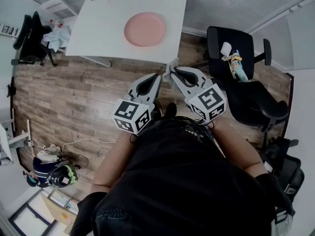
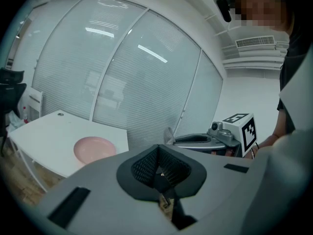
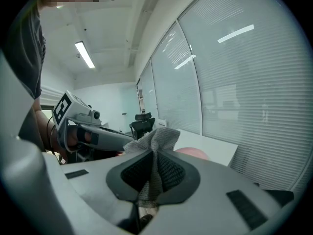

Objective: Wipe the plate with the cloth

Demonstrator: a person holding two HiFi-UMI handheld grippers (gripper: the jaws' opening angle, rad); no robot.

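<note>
Zero wiping done: plate sits untouched on the counter.
Right gripper fingers pinch the cloth; left gripper is closed and empty, both short of the plate.

You're standing in an office, pretty clearly. You're facing a white table that's sitting on wood-plank flooring. A black swivel chair is sitting just to the table's right, and another black chair is sitting off to its left. Glass partition walls with blinds are running behind the table, and a strip light is glowing overhead.
</note>
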